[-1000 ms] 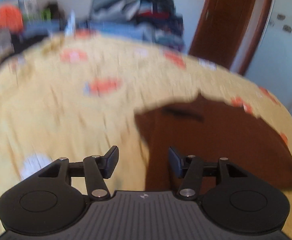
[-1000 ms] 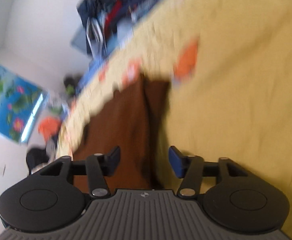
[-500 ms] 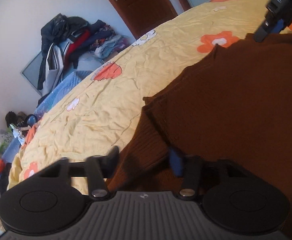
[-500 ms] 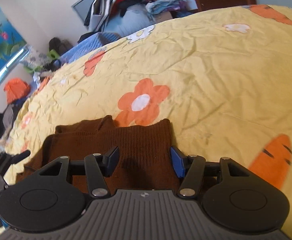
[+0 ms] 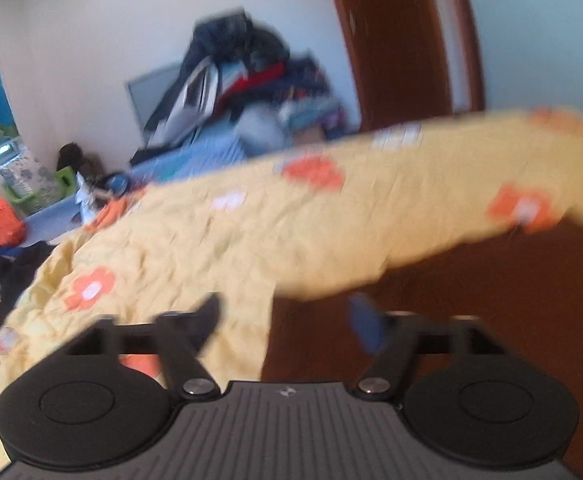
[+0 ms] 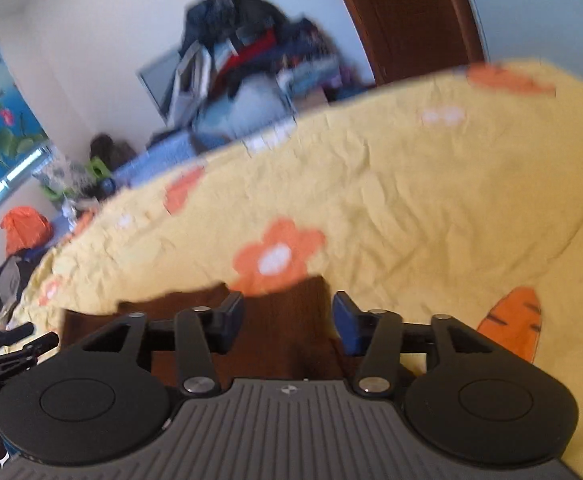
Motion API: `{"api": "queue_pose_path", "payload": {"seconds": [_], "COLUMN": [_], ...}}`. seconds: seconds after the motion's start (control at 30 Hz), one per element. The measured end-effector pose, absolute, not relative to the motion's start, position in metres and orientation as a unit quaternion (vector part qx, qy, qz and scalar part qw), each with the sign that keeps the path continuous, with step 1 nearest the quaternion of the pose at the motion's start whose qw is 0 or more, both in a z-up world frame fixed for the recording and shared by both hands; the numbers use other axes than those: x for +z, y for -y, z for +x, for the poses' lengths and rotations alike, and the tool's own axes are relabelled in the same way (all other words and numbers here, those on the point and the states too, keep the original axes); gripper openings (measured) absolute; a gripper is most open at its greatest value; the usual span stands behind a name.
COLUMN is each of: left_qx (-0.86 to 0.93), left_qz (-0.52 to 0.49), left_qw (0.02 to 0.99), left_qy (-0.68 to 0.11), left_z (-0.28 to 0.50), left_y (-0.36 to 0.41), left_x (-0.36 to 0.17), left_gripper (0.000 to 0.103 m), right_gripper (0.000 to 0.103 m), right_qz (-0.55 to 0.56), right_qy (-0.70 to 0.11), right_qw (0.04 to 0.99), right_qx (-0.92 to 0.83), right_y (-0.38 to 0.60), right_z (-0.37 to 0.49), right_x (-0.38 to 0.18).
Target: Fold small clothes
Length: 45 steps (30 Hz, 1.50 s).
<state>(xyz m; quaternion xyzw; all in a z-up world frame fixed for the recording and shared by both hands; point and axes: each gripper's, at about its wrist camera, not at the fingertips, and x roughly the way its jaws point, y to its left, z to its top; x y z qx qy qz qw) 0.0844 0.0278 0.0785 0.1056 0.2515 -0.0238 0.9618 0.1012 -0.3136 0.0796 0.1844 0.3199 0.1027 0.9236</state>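
A brown knitted garment lies flat on a yellow flowered bedsheet. In the left wrist view my left gripper is open over the garment's left edge, with nothing between its fingers. In the right wrist view my right gripper is open over a narrow end of the same brown garment, which passes under its fingers. The left gripper's tips show at the far left of the right wrist view. Both views are blurred.
A heap of clothes is piled against the far wall beside a brown door. Orange and green items sit on the floor past the bed's left edge. The yellow sheet stretches far beyond the garment.
Both grippers have tilted up and drawn back, so more of the room shows. The left gripper has shifted towards the garment's left edge. Both have stayed open.
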Motion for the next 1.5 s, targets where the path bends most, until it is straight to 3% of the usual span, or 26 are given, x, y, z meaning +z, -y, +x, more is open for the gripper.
{"api": "queue_pose_path", "payload": {"seconds": [0.03,0.2,0.27,0.33,0.43,0.53,0.6,0.67,0.7,0.8,0.87,0.97,1.03,1.17,1.33,1.5], "left_qx": [-0.05,-0.049,-0.037,-0.039,-0.028,-0.025,-0.023,-0.022,-0.022,-0.023,-0.022,-0.025,-0.023,0.022,0.002,-0.006], "left_qz": [0.084,0.121,0.092,0.036,0.053,0.048,0.048,0.051,0.05,0.049,0.049,0.043,0.043,0.055,-0.099,-0.313], "left_qw": [0.967,0.937,0.926,0.929,0.931,0.931,0.932,0.932,0.932,0.932,0.932,0.932,0.932,0.94,0.952,0.885], "left_qy": [-0.236,-0.325,-0.365,-0.366,-0.359,-0.36,-0.359,-0.357,-0.358,-0.358,-0.358,-0.359,-0.359,-0.336,-0.289,-0.344], "left_z": [0.078,0.116,0.128,0.125,0.124,0.125,0.123,0.122,0.121,0.121,0.122,0.124,0.125,0.1,-0.01,-0.08], "left_y": [-0.025,0.011,-0.003,-0.023,-0.017,-0.016,-0.016,-0.015,-0.015,-0.015,-0.015,-0.016,-0.015,-0.016,-0.077,-0.131], "left_x": [0.084,0.043,0.013,0.01,0.008,0.008,0.008,0.008,0.009,0.009,0.009,0.009,0.009,0.023,0.059,0.033], "left_gripper": [0.1,0.098,0.1,0.1,0.1,0.1,0.1,0.1,0.1,0.1,0.1,0.101,0.101,0.099,0.1,0.1], "right_gripper": [0.061,0.063,0.059,0.053,0.047,0.047,0.058,0.085,0.089,0.089,0.097,0.098,0.103,0.101,0.103,0.103], "right_qz": [0.173,0.098,0.067,0.034,0.074,0.068,0.061,0.041,0.022,-0.038,-0.043,0.006,-0.027,-0.021,0.082,0.244], "right_qy": [-0.319,-0.364,-0.382,-0.347,-0.327,-0.338,-0.342,-0.311,-0.3,-0.359,-0.376,-0.355,-0.357,-0.356,-0.317,-0.363], "right_qw": [0.924,0.92,0.917,0.931,0.934,0.932,0.934,0.945,0.947,0.927,0.922,0.929,0.929,0.93,0.943,0.898], "right_qx": [0.116,0.111,0.091,0.11,0.123,0.116,0.082,0.097,0.114,0.098,0.089,0.103,0.096,0.093,0.056,0.042], "right_y": [0.304,0.25,0.248,0.256,0.285,0.286,0.272,0.255,0.245,0.236,0.243,0.273,0.266,0.271,0.319,0.39], "right_z": [0.098,0.118,0.124,0.111,0.096,0.091,0.082,0.063,0.057,0.065,0.066,0.057,0.055,0.05,-0.023,-0.094], "right_x": [0.084,0.064,0.041,0.034,0.032,0.041,0.055,0.07,0.074,0.043,0.029,0.029,0.028,0.034,0.075,0.074]}}
